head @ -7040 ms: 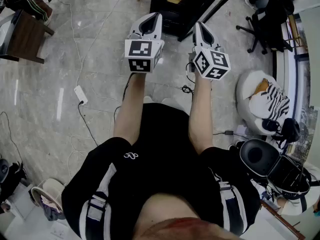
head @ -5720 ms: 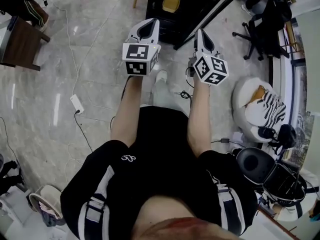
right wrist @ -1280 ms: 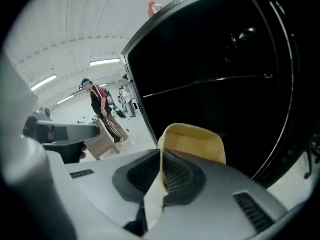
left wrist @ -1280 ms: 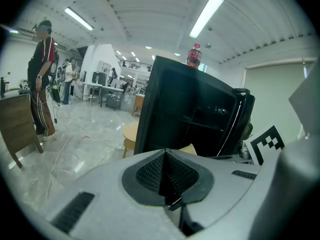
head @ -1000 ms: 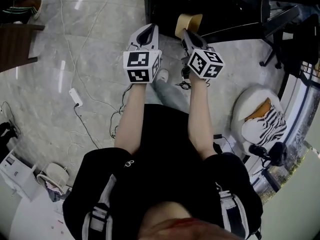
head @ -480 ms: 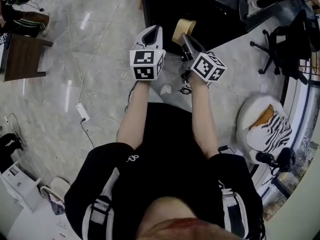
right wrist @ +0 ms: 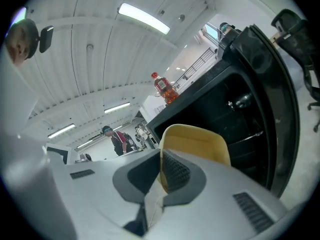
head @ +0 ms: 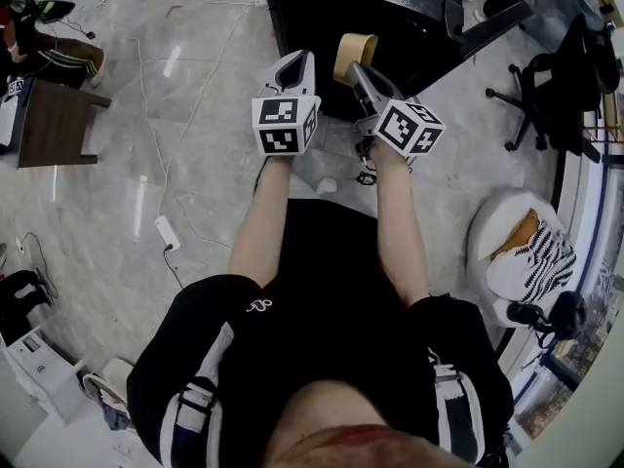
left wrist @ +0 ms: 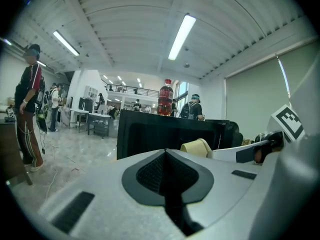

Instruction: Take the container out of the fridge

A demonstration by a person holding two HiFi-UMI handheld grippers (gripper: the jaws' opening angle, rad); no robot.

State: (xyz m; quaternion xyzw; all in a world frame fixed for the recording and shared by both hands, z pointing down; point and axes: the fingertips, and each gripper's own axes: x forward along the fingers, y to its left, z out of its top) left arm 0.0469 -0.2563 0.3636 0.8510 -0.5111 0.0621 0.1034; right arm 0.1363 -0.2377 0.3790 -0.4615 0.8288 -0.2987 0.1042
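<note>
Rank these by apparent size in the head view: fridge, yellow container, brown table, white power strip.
1. fridge
2. brown table
3. yellow container
4. white power strip
The container is raised nearer the camera than the floor items, so its rank is less sure.

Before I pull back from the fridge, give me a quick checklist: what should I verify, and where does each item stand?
1. Grip: right claw shut on the yellow container wall: ok.
2. Spare hand: left claw shut, empty, beside the right one: ok.
3. Access: fridge door swung open: ok.
4. Container fully clear of the fridge opening: cannot tell.
5. Container contents or lid: cannot tell.
6. Footing: not ok, a cable lies on the floor by the feet.
</note>
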